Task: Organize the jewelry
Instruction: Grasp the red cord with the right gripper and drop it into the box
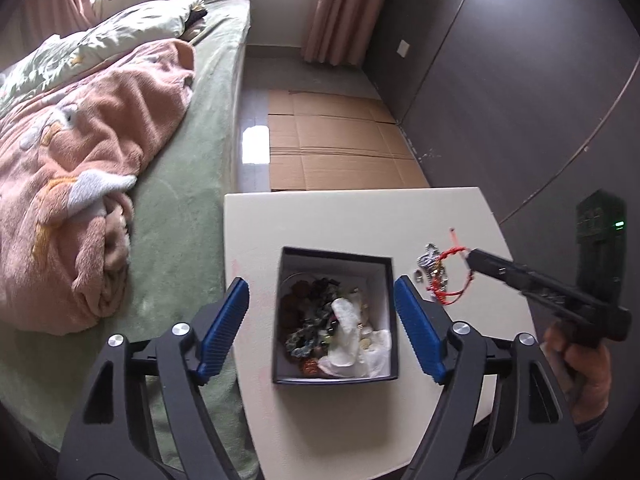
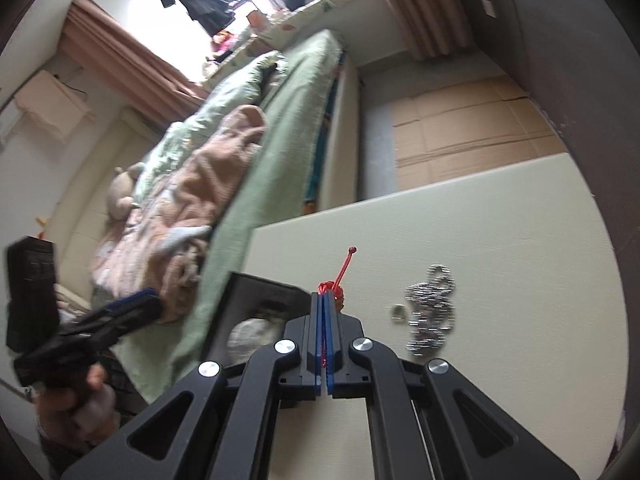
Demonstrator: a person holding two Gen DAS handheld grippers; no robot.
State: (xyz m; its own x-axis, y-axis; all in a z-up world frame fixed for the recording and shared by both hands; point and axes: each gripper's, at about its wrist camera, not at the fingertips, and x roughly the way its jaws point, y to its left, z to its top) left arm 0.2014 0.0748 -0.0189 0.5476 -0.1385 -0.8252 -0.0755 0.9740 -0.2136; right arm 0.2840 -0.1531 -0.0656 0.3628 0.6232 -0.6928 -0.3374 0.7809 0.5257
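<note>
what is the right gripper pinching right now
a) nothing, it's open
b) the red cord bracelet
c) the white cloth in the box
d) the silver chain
b: the right gripper is shut with the red cord bracelet caught at its tips, while the silver chain lies apart on the table.

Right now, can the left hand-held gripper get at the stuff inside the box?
Probably yes. The left hand-held gripper is wide open right above the box, which has no lid on, and nothing lies between them. The right hand-held gripper is off to the side, shut on the red string bracelet.
</note>
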